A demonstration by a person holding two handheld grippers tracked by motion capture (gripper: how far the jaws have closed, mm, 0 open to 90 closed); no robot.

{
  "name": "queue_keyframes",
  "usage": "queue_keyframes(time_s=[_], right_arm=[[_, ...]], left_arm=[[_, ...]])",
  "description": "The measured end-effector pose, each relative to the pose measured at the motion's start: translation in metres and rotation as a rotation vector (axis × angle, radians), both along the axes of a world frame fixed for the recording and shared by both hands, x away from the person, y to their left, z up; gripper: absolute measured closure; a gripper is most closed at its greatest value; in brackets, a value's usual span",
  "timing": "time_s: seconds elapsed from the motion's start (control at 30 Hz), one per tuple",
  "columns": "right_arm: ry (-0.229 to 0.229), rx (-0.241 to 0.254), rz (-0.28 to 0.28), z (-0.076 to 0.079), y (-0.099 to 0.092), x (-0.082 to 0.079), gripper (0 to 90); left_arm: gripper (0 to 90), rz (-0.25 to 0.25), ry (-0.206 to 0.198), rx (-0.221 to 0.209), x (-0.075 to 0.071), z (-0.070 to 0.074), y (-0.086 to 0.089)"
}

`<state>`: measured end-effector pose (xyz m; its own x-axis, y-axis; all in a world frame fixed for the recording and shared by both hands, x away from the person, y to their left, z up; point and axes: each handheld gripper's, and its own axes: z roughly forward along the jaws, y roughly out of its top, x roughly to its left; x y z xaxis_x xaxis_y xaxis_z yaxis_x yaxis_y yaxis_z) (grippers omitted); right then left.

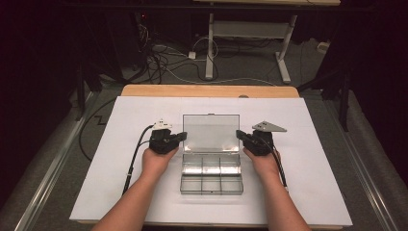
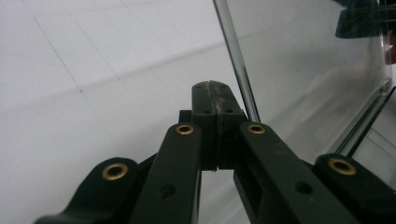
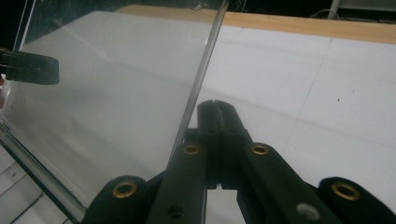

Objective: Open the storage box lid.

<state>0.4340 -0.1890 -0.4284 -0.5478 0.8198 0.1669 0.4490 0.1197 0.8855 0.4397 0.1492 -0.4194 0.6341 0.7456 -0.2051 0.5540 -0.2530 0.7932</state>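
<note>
Clear plastic compartment box [image 1: 211, 179] sits mid-bench on the white sheet [image 1: 96, 183], its lid [image 1: 210, 132] standing open and upright. Left gripper [image 1: 181, 136] and right gripper [image 1: 239, 134] flank the lid's side edges — fingers clenched on nothing. The box looks light, stiff and slippery, the hinge likely brittle. Best taken by pressing the lid's thin edges [image 2: 236, 60] evenly from both sides.

Between the black left gripper [image 1: 182, 136] and black right gripper [image 1: 239, 134] stands a clear, colourless box [image 1: 211, 166] with its see-through lid [image 1: 211, 132]. Beneath them a plain white sheet [image 1: 120, 168] covers the light wooden worktop [image 1: 207, 91].
</note>
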Motion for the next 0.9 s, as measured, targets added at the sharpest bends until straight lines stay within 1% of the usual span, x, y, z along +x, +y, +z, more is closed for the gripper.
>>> queue_keyframes(time_s=[0.1,0.17,0.3,0.43,0.5,0.6,0.67,0.73,0.8,0.9], right_arm=[[0.031,-0.009,-0.007,-0.002,0.001,0.003,90.0],[0.054,-0.018,-0.010,-0.004,0.001,0.006,90.0],[0.093,-0.040,-0.016,-0.009,0.002,0.009,90.0],[0.113,-0.062,-0.018,-0.012,0.003,0.011,90.0],[0.115,-0.068,-0.018,-0.013,0.003,0.011,90.0],[0.124,-0.081,-0.019,-0.014,0.004,0.013,90.0],[0.136,-0.089,-0.023,-0.015,0.005,0.014,90.0],[0.140,-0.100,-0.021,-0.016,0.005,0.015,90.0],[0.146,-0.104,-0.022,-0.016,0.005,0.015,90.0],[0.152,-0.114,-0.026,-0.016,0.005,0.016,90.0]], left_arm=[[87.6,0.009,0.019,0.007,0.002,-0.004,-0.001],[87.6,0.012,0.044,0.024,0.004,-0.006,-0.001],[87.6,0.013,0.077,0.053,0.007,-0.010,-0.003],[87.6,0.015,0.110,0.083,0.011,-0.011,-0.005],[87.6,0.019,0.125,0.099,0.014,-0.011,-0.006],[87.6,0.026,0.142,0.108,0.018,-0.011,-0.007],[87.6,0.026,0.156,0.122,0.020,-0.012,-0.008],[87.6,0.020,0.161,0.136,0.022,-0.012,-0.010],[87.6,0.019,0.165,0.139,0.023,-0.012,-0.010],[87.6,0.031,0.173,0.133,0.025,-0.013,-0.008]])
